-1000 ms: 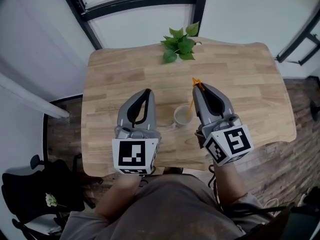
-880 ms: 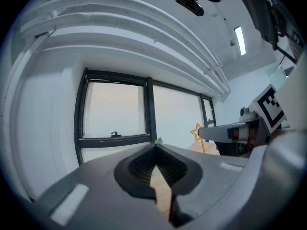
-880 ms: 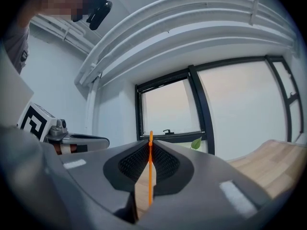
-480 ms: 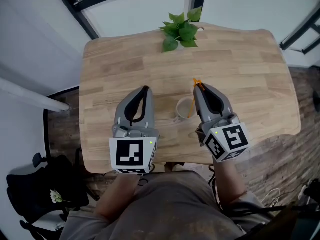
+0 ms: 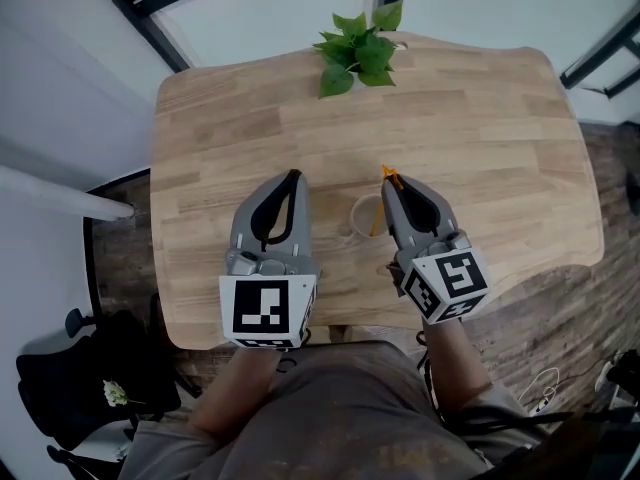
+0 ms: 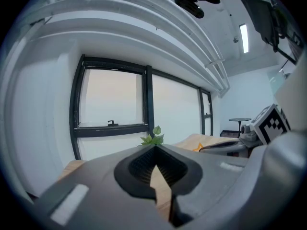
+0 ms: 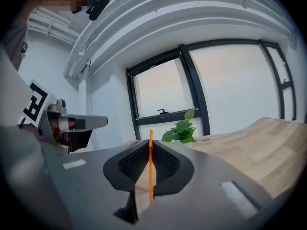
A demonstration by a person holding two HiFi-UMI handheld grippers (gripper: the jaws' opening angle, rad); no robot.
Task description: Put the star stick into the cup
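Note:
The thin orange star stick (image 5: pixel 378 218) slants down into the small pale cup (image 5: pixel 364 216) on the wooden table (image 5: pixel 480 118). My right gripper (image 5: pixel 391 180) is shut on its upper end, with the star tip (image 5: pixel 388 172) poking out past the jaws. In the right gripper view the stick (image 7: pixel 150 164) runs straight up between the closed pads of the right gripper (image 7: pixel 150 143). My left gripper (image 5: pixel 292 178) hangs left of the cup, shut on nothing; in the left gripper view its tips (image 6: pixel 154 148) meet with only table showing behind.
A green potted plant (image 5: pixel 355 50) stands at the table's far edge. A dark-framed window and white wall lie beyond. A black bag (image 5: pixel 85 368) with a small flower sits on the floor at the left. The table's front edge runs just under both grippers.
The view has drifted a little, so the table and plant sit higher in frame. The right gripper still holds the stick over the cup; the left gripper has stayed put.

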